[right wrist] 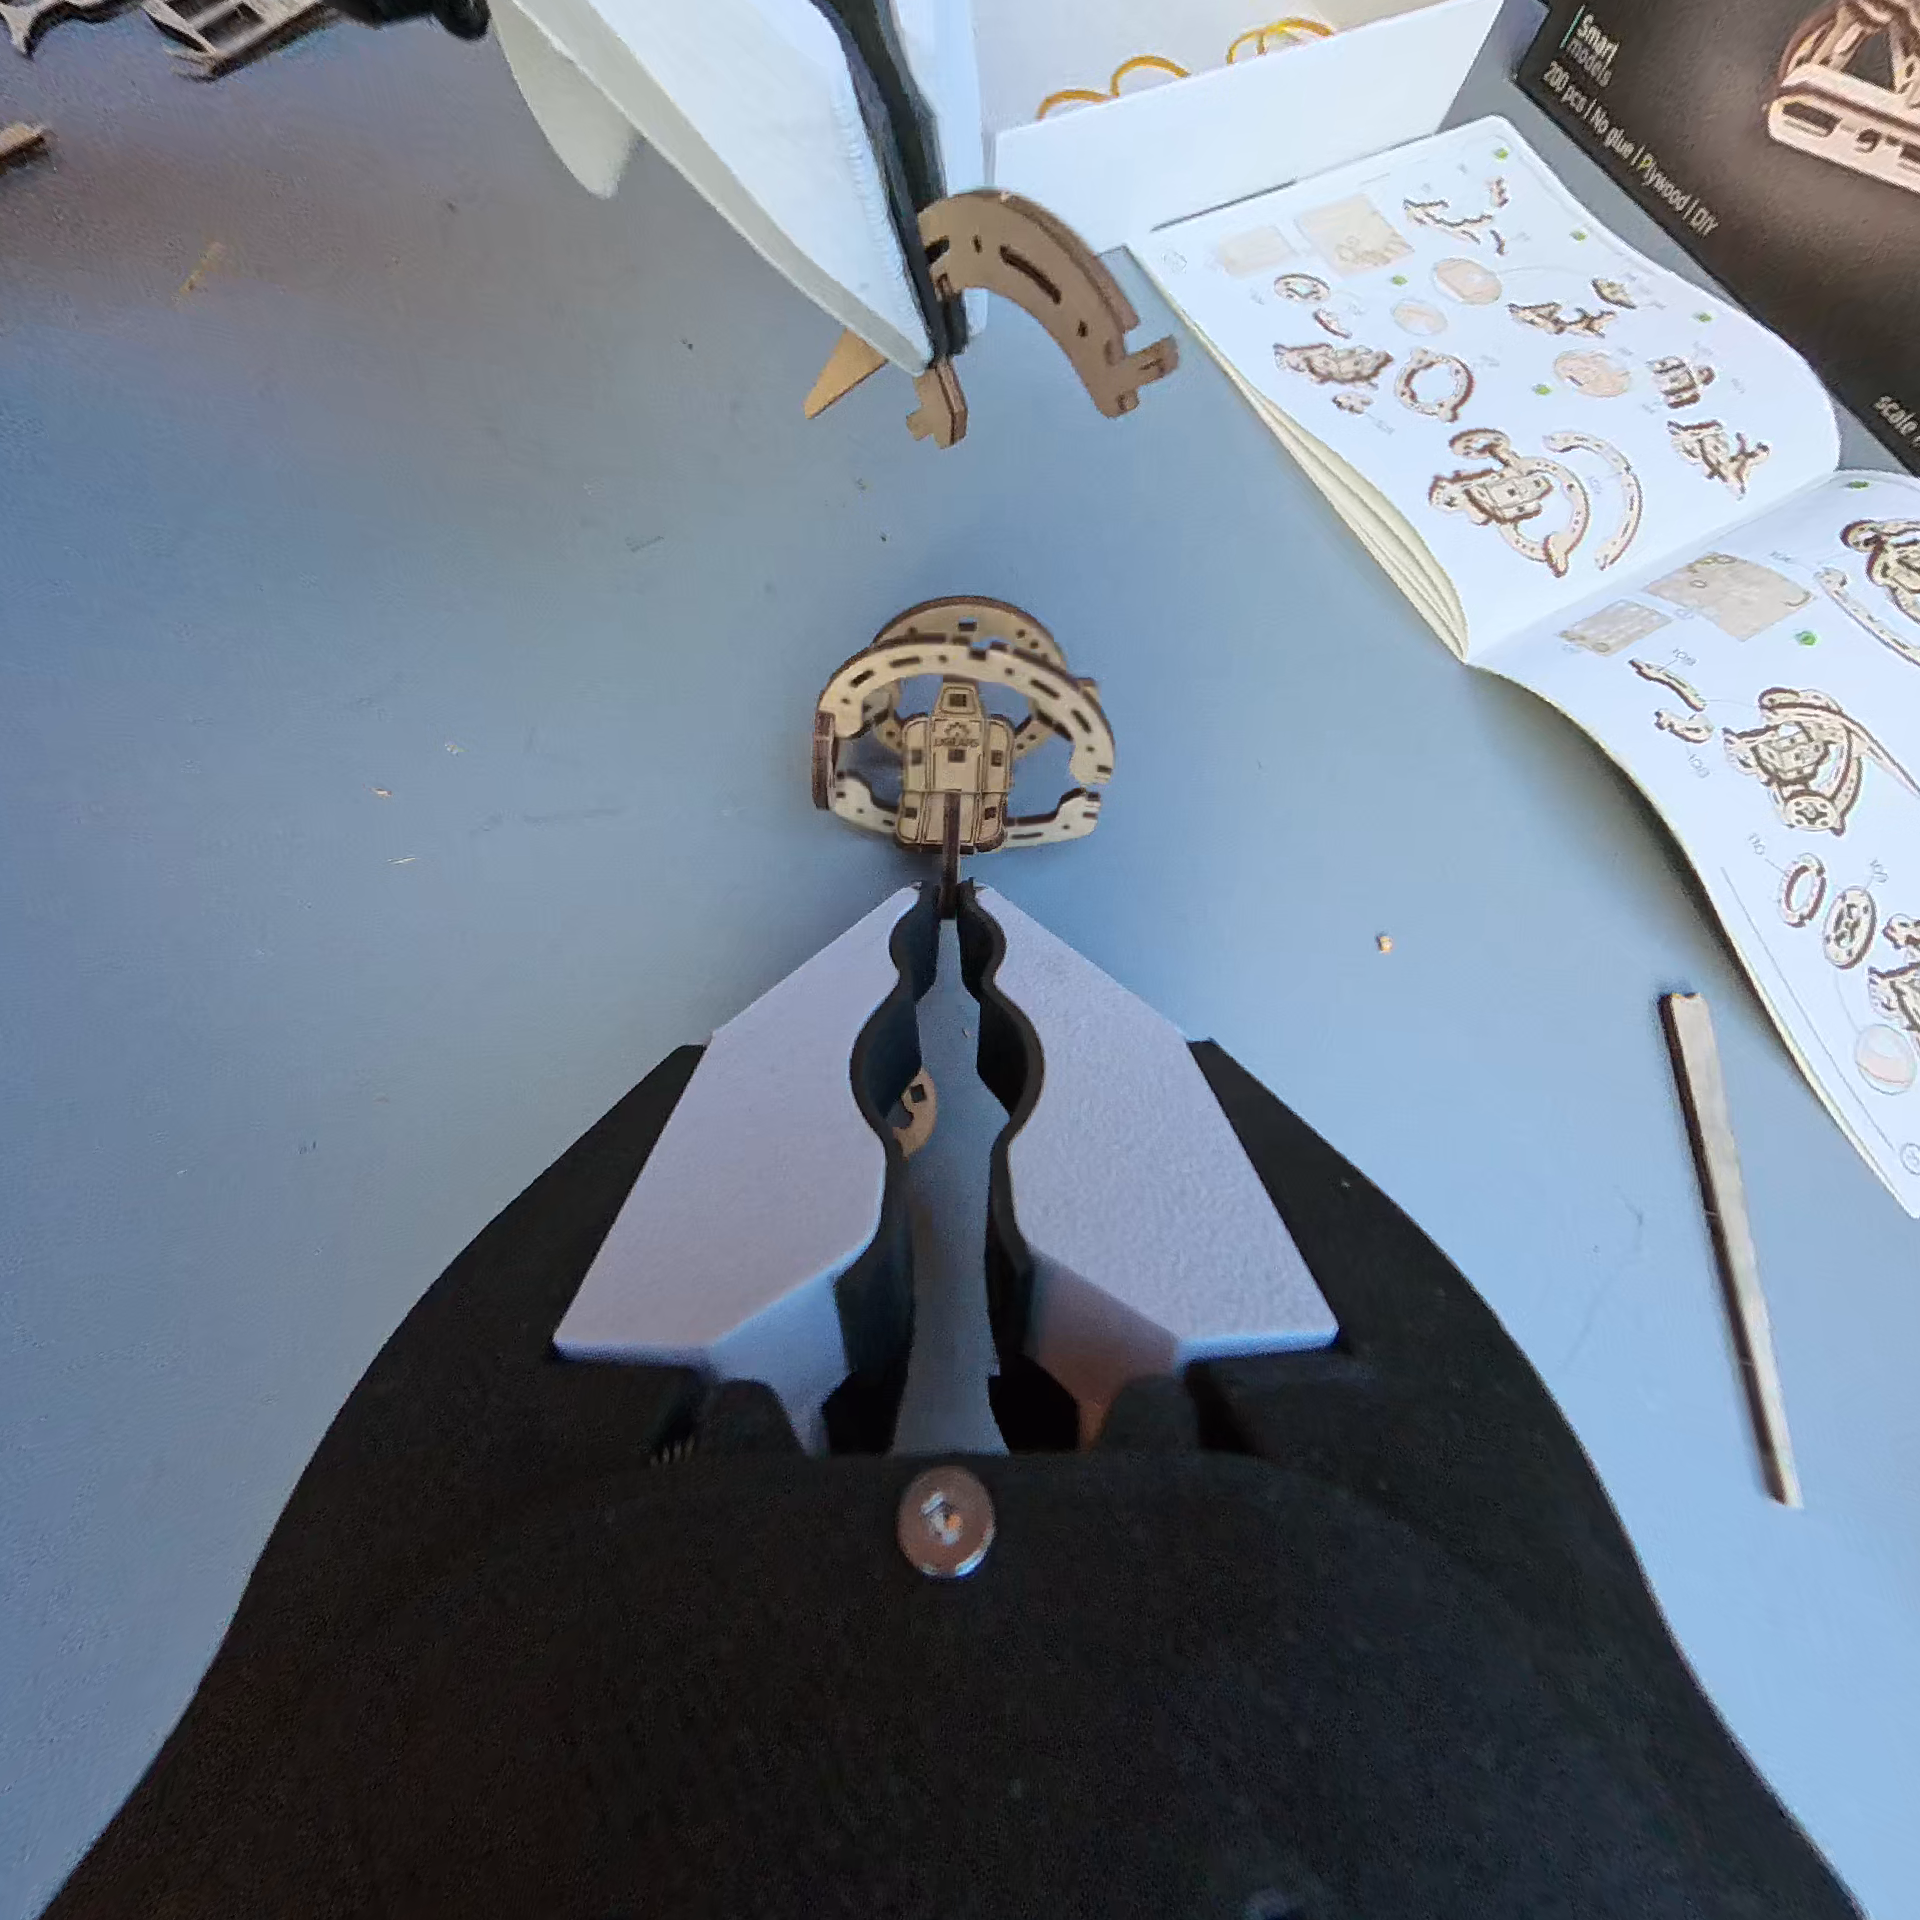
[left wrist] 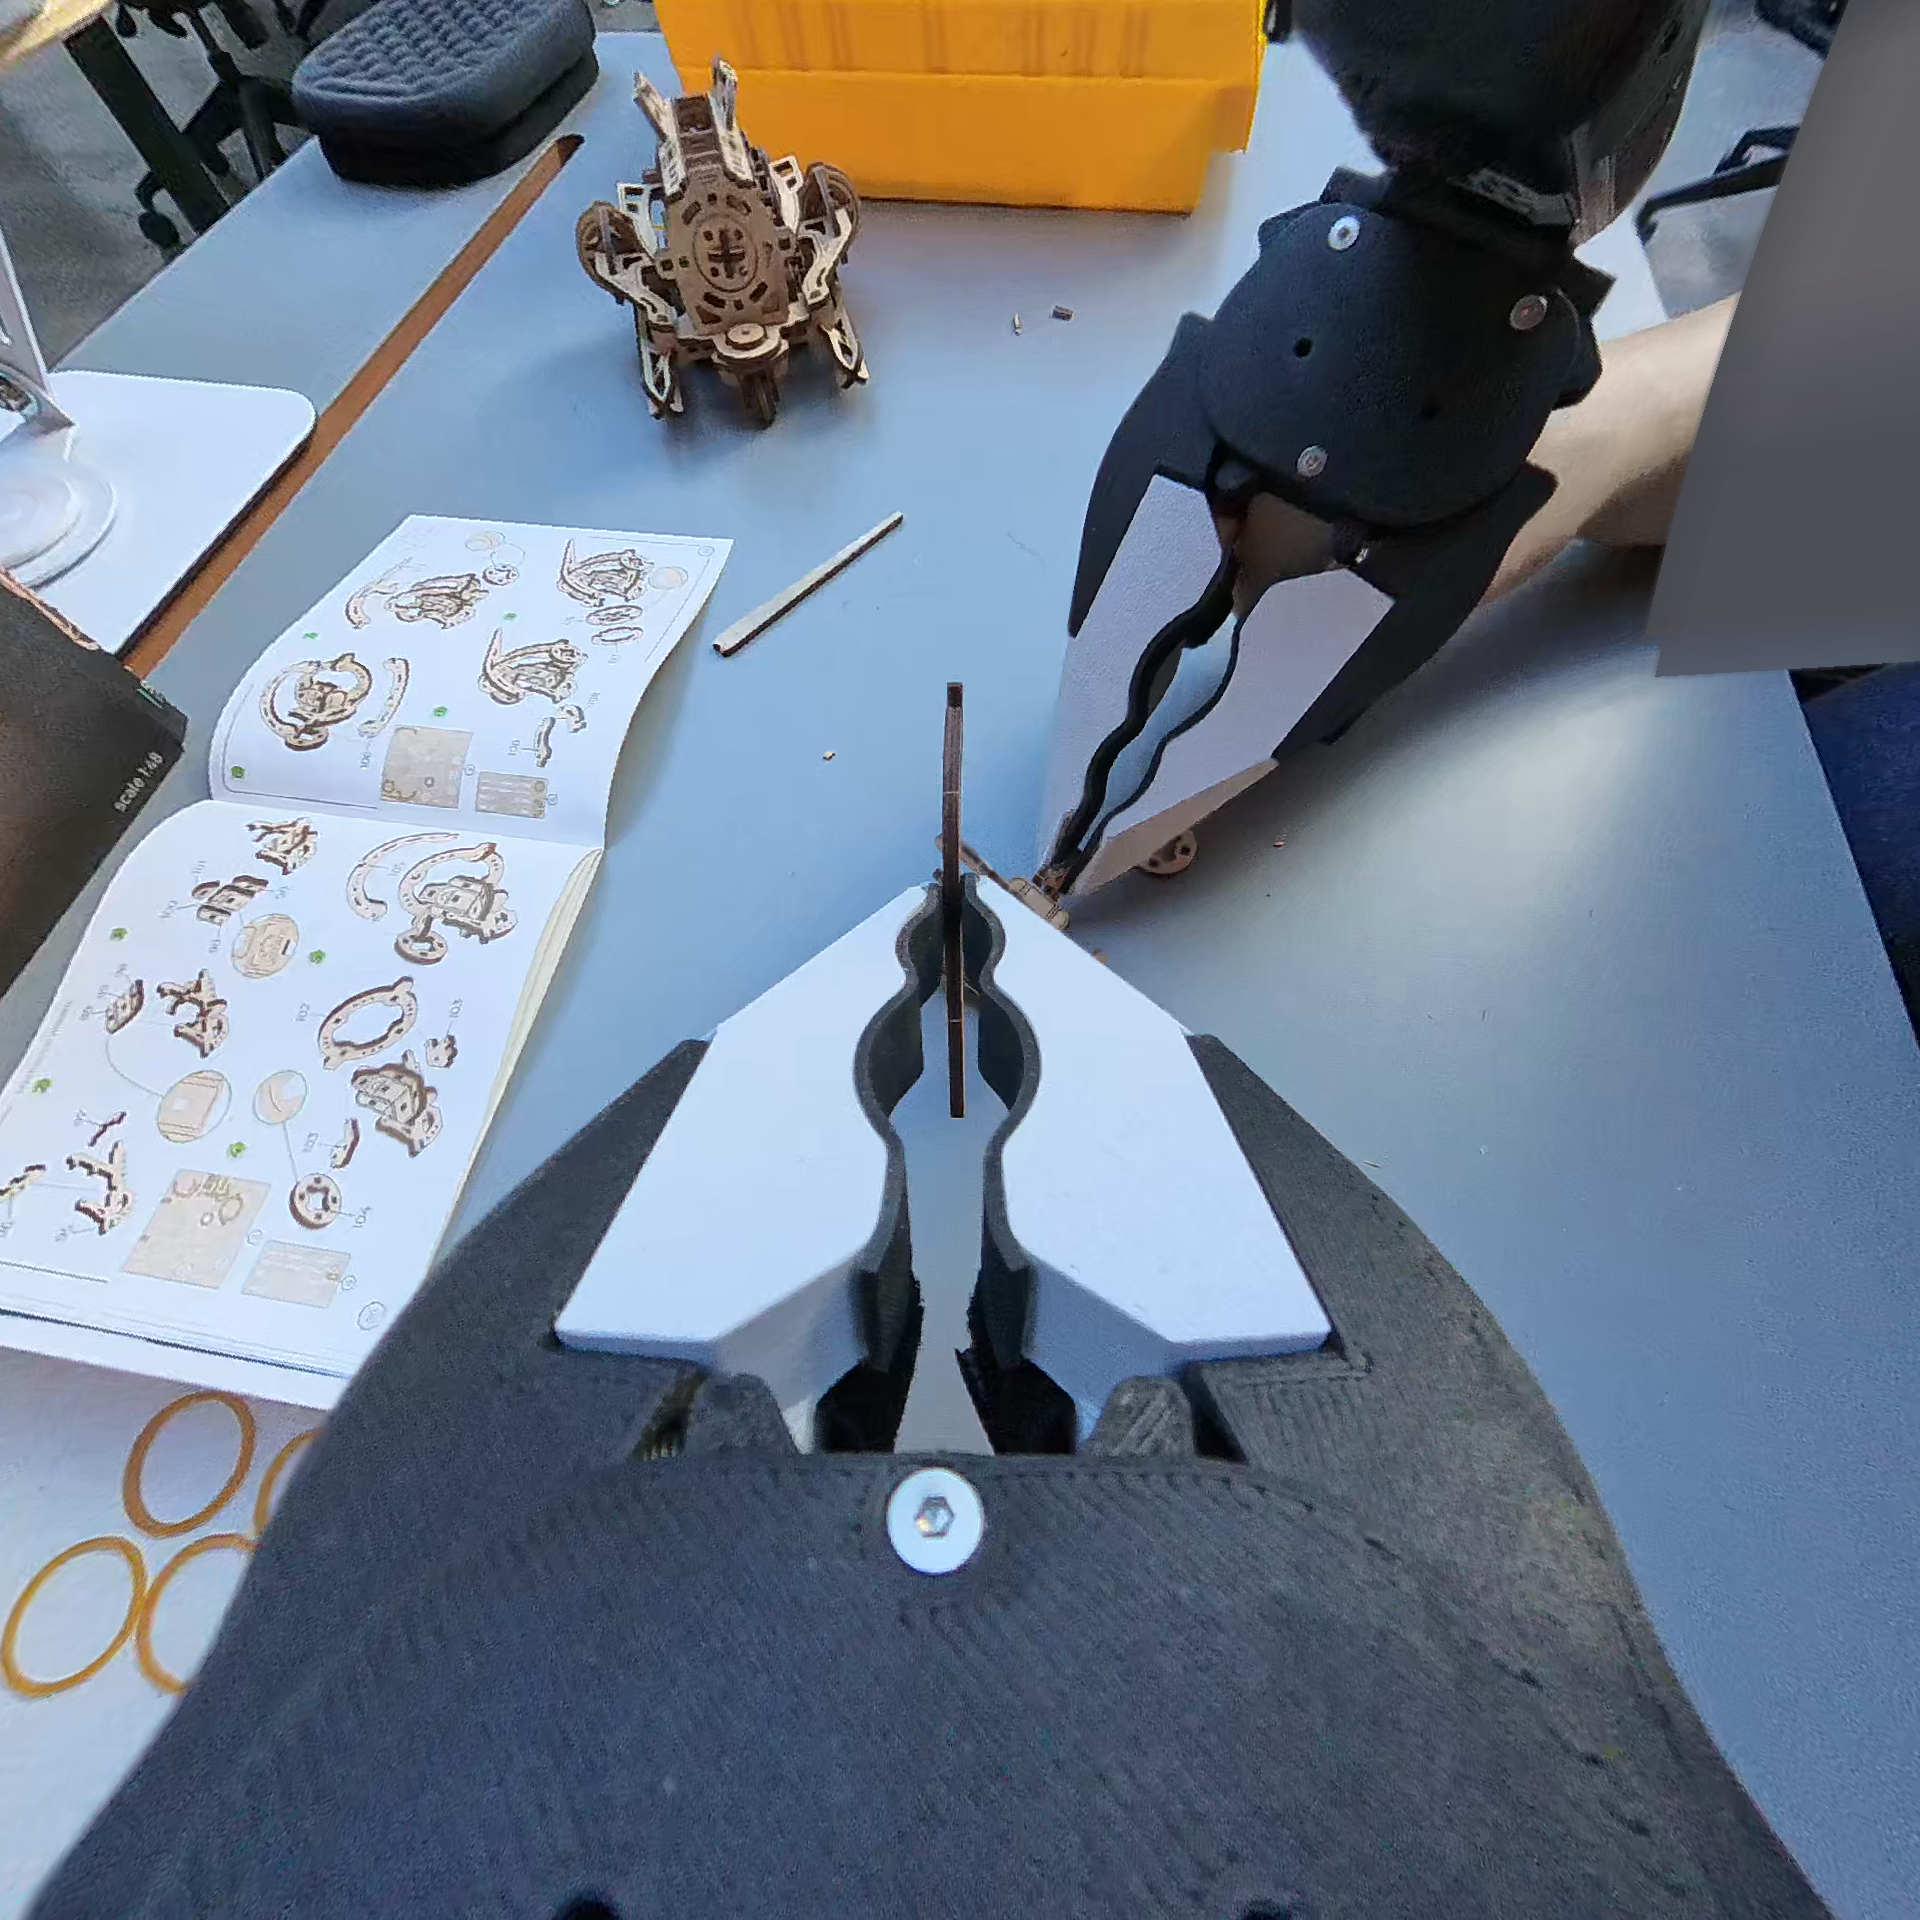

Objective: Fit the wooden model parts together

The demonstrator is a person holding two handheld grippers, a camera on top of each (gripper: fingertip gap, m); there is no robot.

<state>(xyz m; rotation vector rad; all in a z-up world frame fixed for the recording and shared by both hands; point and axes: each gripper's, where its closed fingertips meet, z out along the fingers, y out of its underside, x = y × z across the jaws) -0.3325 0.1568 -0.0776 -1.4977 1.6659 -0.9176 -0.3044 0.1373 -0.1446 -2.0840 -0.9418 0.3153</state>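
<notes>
Right hand-held gripper (right wrist: 948, 896): pinching a tab of the small plywood sub-assembly (right wrist: 961, 727), which rests on the bench (right wrist: 364, 623).
Left hand-held gripper (left wrist: 954, 902): pinching a flat, curved arc piece (right wrist: 1039, 281), held just above.
Progress: arc apparently not yet seated; joining remains.
Far: assembled laser-cut model (left wrist: 722, 249), instruction booklet (left wrist: 343, 935).

A grey table (left wrist: 1455, 1039) is filling both views, daylight glancing off its right side. Past its far left corner, black chairs (left wrist: 447, 73) are standing on a grey floor (left wrist: 62, 208)
</notes>
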